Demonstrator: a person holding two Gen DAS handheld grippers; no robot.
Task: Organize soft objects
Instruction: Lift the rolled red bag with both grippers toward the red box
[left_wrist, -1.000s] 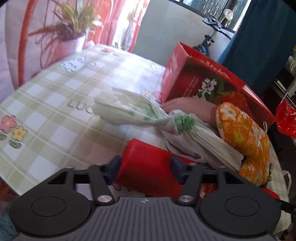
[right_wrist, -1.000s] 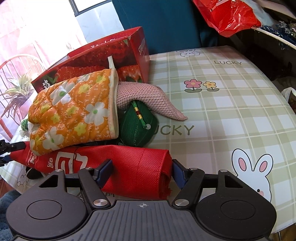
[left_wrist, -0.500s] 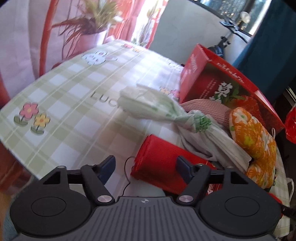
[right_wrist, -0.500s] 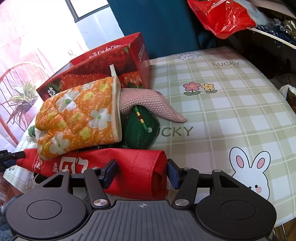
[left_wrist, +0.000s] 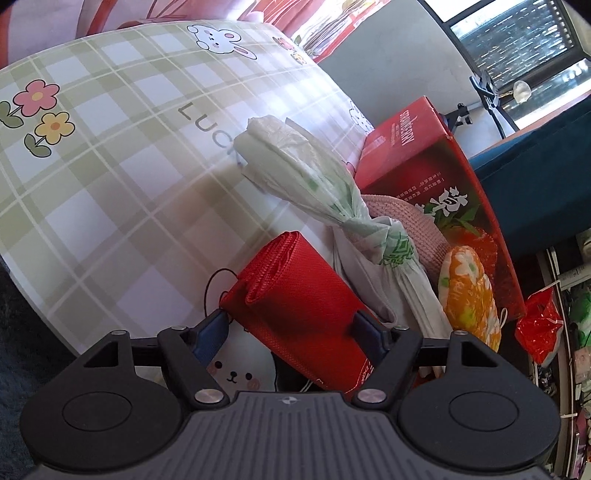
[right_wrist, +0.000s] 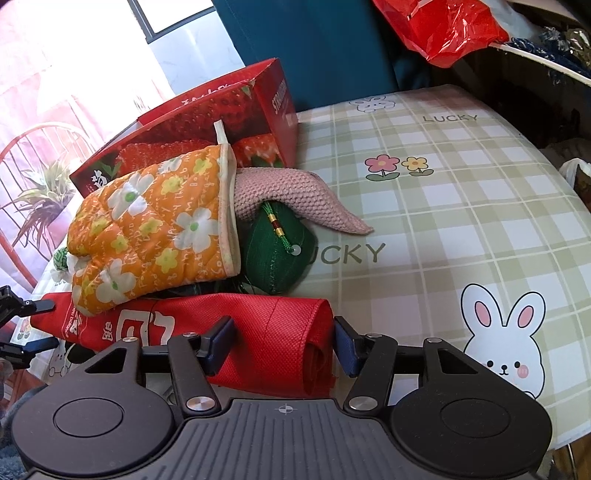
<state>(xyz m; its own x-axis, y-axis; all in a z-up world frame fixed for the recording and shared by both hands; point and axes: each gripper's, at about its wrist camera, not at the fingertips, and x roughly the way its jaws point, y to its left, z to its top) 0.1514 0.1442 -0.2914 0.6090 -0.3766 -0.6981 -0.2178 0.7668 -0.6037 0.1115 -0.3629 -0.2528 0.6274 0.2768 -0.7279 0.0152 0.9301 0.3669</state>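
1. The right gripper (right_wrist: 283, 341) is pinching one end of the rolled red fabric bag (right_wrist: 236, 334). Its jaws have just been closing, and both pads are now pressing the roll's sides. This grip is probably keeping the roll from unwinding while the other end is being handled.
2. The left gripper (left_wrist: 290, 326) is standing wide at the opposite end of the same roll (left_wrist: 295, 295). Its jaws have just been opening. The roll is lying between them, with the left pad clear of the fabric and the right pad at its edge, so no grip is being applied there.
3. The roll is lying across the near edge of the checked tablecloth (right_wrist: 461, 221), directly ahead of both grippers.
4. The other soft items are leaning in a heap against the red strawberry box (right_wrist: 221, 114): the orange floral mitt (right_wrist: 155, 221), the pink knitted piece (right_wrist: 295, 199), the green pouch (right_wrist: 277, 254) and the knotted plastic bag (left_wrist: 314, 184). Judging by this, the box is serving as their collection point.
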